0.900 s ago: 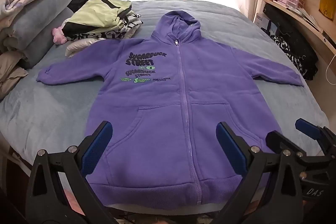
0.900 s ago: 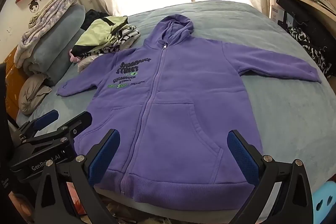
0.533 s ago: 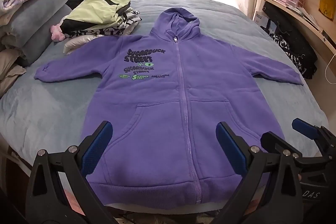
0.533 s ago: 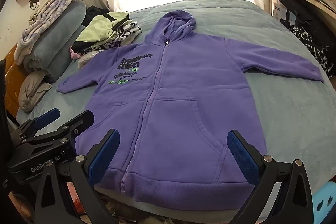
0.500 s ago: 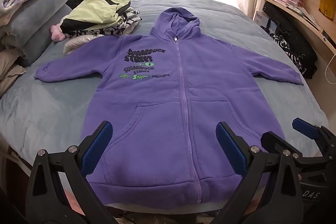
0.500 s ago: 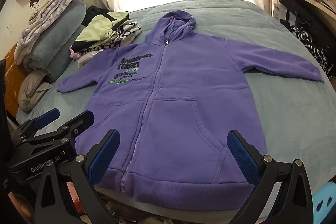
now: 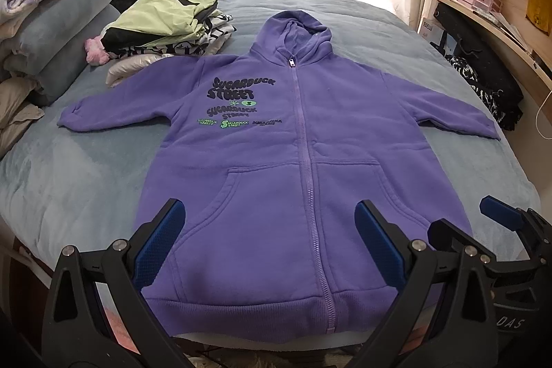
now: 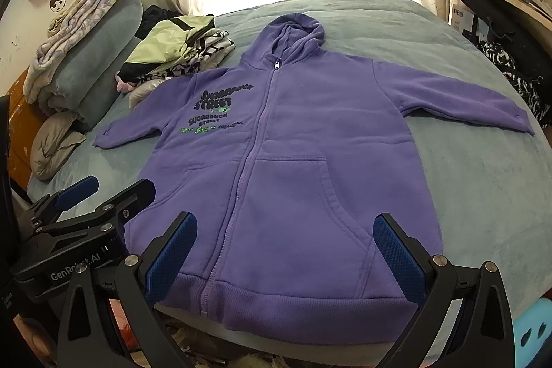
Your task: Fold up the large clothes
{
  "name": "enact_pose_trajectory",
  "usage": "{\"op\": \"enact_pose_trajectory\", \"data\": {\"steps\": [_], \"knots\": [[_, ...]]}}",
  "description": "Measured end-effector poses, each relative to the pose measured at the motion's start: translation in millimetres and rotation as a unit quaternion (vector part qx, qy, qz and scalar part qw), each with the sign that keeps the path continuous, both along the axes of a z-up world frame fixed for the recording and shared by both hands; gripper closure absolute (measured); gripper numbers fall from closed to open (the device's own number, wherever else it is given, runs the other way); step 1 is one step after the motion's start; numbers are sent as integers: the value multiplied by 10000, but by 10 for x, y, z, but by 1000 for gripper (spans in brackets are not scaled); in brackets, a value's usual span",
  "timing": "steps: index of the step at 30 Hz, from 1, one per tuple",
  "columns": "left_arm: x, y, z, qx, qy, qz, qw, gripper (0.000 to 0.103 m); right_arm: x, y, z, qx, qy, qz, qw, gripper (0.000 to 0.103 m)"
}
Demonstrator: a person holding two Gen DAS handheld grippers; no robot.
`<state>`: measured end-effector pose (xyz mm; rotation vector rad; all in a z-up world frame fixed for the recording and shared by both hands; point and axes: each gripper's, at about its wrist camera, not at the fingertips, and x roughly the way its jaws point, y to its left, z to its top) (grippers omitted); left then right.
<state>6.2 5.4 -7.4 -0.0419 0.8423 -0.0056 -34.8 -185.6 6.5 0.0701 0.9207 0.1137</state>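
Purple hoodie [image 7: 296,181] flat on bed [image 7: 69,181], zipped, sleeves spread. Left gripper [image 7: 269,244] near hem, jaws wide. Folded clothes pile [image 7: 165,23] far left.

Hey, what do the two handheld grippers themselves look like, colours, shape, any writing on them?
Both are matte black plastic clamps with two angled arms joined by silver bolts. Each finger ends in a flat blue pad with a fine mesh texture. The left gripper carries white lettering reading GenRobot.AI on its body in the right wrist view; the right gripper shows the letters DAS in the left wrist view. No cables or sleeves are visible.
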Motion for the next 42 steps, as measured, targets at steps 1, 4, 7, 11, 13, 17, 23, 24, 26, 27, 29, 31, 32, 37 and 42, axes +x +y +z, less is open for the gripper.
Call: {"op": "enact_pose_trajectory", "data": {"steps": [1,4,7,11,13,17,23,24,26,27,29,31,32,37,42], "knots": [[-2,3,-1,4,1,1,10000,5,2,1,-3,-1,2,4,10000,0],[-9,-1,-12,11,-11,0,10000,5,5,3,-12,7,13,2,10000,0],[-8,2,-15,18,-9,3,10000,5,-4,6,-17,9,19,0,10000,0],[-10,3,-20,16,-3,3,10000,5,3,17,-44,6,40,1,10000,0],[-22,31,-38,21,24,13,10000,5,2,26,-62,5,57,-3,10000,0],[-36,54,-58,42,19,19,10000,5,4,34,-83,13,62,0,10000,0],[-43,56,-58,42,30,23,10000,5,3,28,-87,19,66,-6,10000,0],[-44,56,-58,42,32,18,10000,5,-2,27,-90,28,66,-5,10000,0],[-48,58,-58,50,29,19,10000,5,-3,29,-98,36,65,0,10000,0],[-50,52,-55,65,28,23,10000,5,-7,27,-104,43,67,0,10000,0],[-49,52,-51,71,29,23,10000,5,-7,27,-102,42,69,-4,10000,0],[-54,60,-52,72,31,23,10000,5,-18,36,-112,45,67,-3,10000,0],[-58,65,-52,72,30,22,10000,5,-9,22,-105,41,64,-2,10000,0],[-57,55,-54,79,46,27,10000,5,-20,35,-123,61,95,-11,9999,0],[-55,35,-52,102,53,26,9999,5,-29,35,-158,85,124,-29,9999,0]]}}
